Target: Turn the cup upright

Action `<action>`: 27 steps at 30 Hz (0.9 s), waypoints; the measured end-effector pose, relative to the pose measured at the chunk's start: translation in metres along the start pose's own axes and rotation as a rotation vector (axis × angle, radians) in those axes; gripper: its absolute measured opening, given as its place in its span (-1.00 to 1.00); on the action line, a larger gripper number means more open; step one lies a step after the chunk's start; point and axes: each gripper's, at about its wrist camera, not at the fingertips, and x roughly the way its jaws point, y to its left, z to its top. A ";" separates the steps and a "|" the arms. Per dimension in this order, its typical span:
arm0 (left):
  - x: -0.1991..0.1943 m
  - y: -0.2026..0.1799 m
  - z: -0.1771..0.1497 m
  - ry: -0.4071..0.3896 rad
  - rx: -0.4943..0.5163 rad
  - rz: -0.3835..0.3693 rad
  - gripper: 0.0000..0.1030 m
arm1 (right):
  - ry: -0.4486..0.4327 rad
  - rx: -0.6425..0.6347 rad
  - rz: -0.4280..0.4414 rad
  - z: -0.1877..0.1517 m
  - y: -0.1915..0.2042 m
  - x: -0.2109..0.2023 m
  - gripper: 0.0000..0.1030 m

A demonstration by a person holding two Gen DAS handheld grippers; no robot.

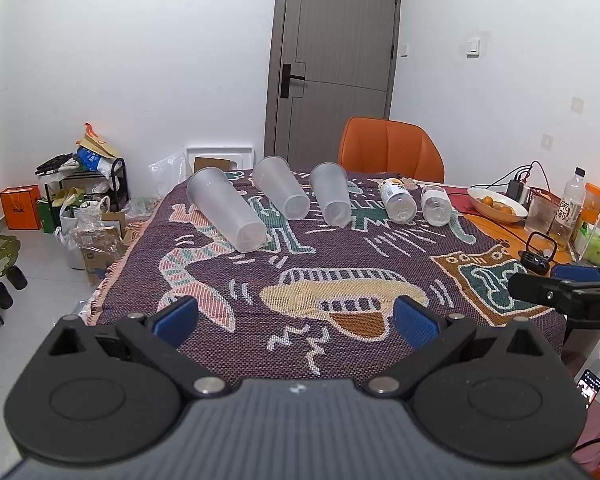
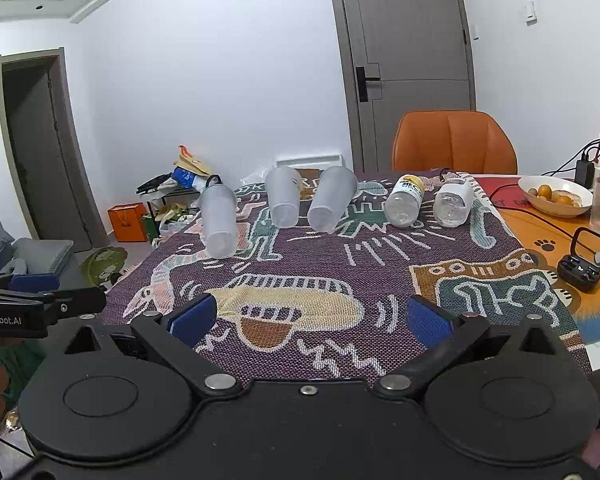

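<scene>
Three frosted cups (image 1: 226,210) (image 1: 281,188) (image 1: 331,193) lie on their sides on the patterned blanket (image 1: 340,280) over the tabletop, bases toward me. Beside the cups lie two clear bottles (image 1: 398,200) (image 1: 436,205); beyond those sits a fruit bowl (image 1: 496,203). The left claw (image 1: 296,316) and right claw (image 2: 312,316) both gape, holding nothing, well short of the cups.

Patterned blanket (image 1: 340,264) over table (image 1: 500,228)
</scene>
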 end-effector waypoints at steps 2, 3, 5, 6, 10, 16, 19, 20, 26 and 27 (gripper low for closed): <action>0.000 0.000 0.000 0.000 0.000 -0.001 0.99 | -0.001 0.000 0.000 0.000 0.000 0.000 1.00; 0.000 0.000 0.000 0.000 0.000 0.000 0.99 | 0.000 0.000 0.000 0.000 0.000 0.000 1.00; 0.000 0.000 0.000 0.000 0.000 -0.001 0.99 | -0.001 0.000 0.000 0.000 0.000 0.000 1.00; 0.000 0.000 0.000 -0.001 0.000 -0.001 0.99 | -0.001 0.000 0.000 0.000 0.000 0.000 1.00; 0.000 0.000 0.000 -0.001 0.000 0.000 0.99 | 0.000 0.001 0.000 0.000 0.000 0.000 1.00; 0.000 0.000 0.000 0.001 0.001 0.000 0.99 | 0.003 0.000 0.001 0.000 0.000 0.001 1.00; 0.000 0.000 0.000 0.001 0.001 0.001 0.99 | 0.006 0.001 -0.001 0.000 0.000 0.002 1.00; 0.000 0.000 0.000 0.002 0.001 0.001 0.99 | 0.006 0.000 -0.001 0.001 0.000 0.002 1.00; 0.016 0.005 -0.003 0.026 -0.010 0.005 0.99 | 0.028 -0.001 0.012 -0.002 -0.002 0.010 1.00; 0.021 0.006 -0.004 0.034 -0.013 0.009 0.99 | 0.036 0.000 0.011 -0.002 -0.002 0.013 1.00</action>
